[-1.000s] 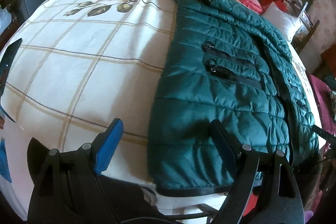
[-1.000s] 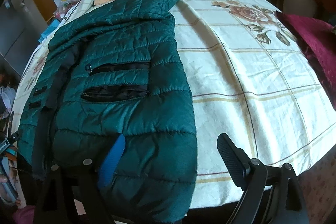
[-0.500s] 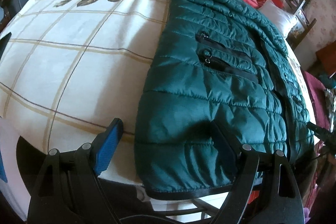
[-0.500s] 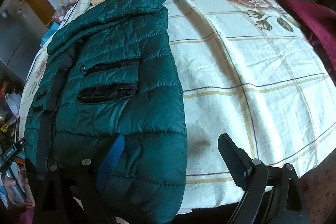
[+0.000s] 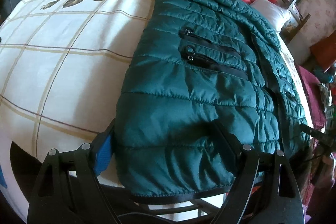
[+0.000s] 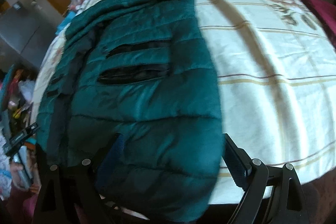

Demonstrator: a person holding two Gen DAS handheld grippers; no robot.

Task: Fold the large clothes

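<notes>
We are holding both tongs, left [image 5: 166,146] and right [image 6: 174,156], open astride the jacket's [image 5: 201,85] hem at the bed [image 5: 63,51] edge; the right view is blurring.

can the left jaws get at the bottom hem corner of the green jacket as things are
Probably yes. The left gripper stands open, its jaws on either side of the green jacket near the hem at the bed edge. Nothing lies over that corner; whether the pads touch the fabric yet is unclear.

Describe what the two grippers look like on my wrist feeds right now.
Both look alike. The left gripper and the right gripper have black angular frames with triangular cut-outs and round silver bolt heads. Each has one blue ribbed pad and one black pad on its jaws. No cables, markings or sleeves show.
</notes>
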